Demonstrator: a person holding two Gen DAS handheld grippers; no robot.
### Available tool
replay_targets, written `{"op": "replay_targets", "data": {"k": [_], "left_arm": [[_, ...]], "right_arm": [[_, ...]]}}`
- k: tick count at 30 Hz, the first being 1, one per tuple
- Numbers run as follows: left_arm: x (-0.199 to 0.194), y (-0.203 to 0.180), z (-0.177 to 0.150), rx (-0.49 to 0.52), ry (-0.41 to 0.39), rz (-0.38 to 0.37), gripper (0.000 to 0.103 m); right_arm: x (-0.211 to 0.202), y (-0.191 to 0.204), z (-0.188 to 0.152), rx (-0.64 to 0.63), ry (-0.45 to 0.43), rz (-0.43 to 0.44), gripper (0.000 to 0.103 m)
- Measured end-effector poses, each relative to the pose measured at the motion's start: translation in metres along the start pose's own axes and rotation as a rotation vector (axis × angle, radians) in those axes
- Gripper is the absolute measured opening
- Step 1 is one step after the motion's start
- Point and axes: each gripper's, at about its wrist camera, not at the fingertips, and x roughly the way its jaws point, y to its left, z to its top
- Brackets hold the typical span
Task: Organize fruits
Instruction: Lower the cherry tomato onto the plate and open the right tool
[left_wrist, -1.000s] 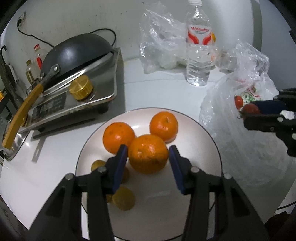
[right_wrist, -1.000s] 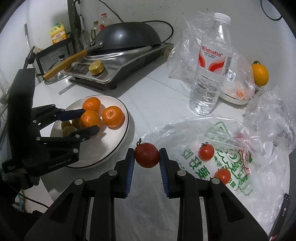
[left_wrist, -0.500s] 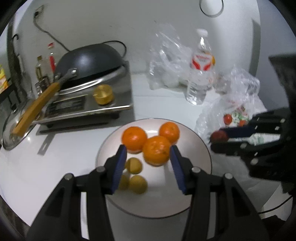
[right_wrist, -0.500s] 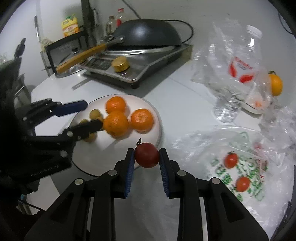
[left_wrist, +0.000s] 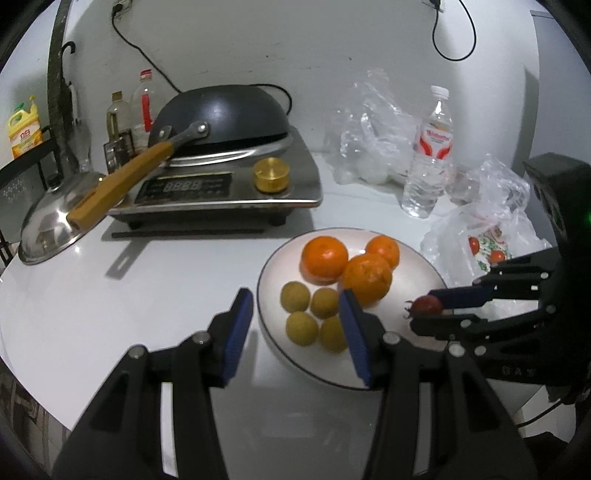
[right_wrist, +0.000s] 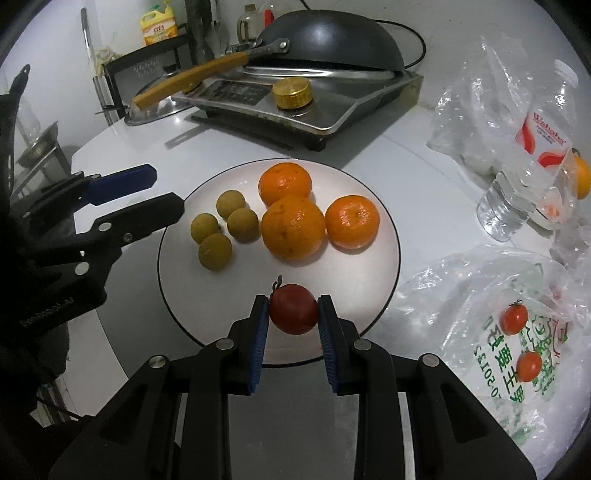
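A white plate (right_wrist: 384, 266) holds three oranges (right_wrist: 293, 230) and several small yellow-green fruits (right_wrist: 215, 252). My right gripper (right_wrist: 293, 314) is shut on a red tomato (right_wrist: 294, 308) and holds it over the plate's near rim; it also shows in the left wrist view (left_wrist: 428, 312). My left gripper (left_wrist: 295, 332) is open and empty, at the plate's (left_wrist: 406, 254) left edge; it shows in the right wrist view (right_wrist: 147, 195). Two more tomatoes (right_wrist: 515, 317) lie on a plastic bag (right_wrist: 480, 295) at the right.
An induction cooker (left_wrist: 221, 192) with a black wok (left_wrist: 221, 114) and a steel lid (left_wrist: 51, 218) stand behind the plate. A water bottle (left_wrist: 428, 155) and crumpled clear bags (left_wrist: 373, 140) are at back right. Bottles (left_wrist: 118, 118) stand by the wall.
My left gripper let go of the orange, opened and drew back to the plate's left edge. My right gripper carried the tomato from the bag to over the plate.
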Motion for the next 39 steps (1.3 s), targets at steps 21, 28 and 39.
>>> {"op": "replay_targets", "data": {"k": [21,28,39], "left_arm": [[-0.007,0.009,-0.001,-0.034,0.005,0.018,0.05],[-0.013,-0.007,0.004,-0.007,-0.003,0.018,0.05],[-0.02,-0.048,0.012,0.049,-0.01,-0.011,0.05]], "right_arm": [[0.009,0.015,-0.002,-0.025,0.021,0.038,0.033],[-0.011,0.005,-0.005,-0.005,-0.024,0.038,0.038],[-0.06,-0.021,-0.024,0.026,-0.111,-0.003,0.038]]}}
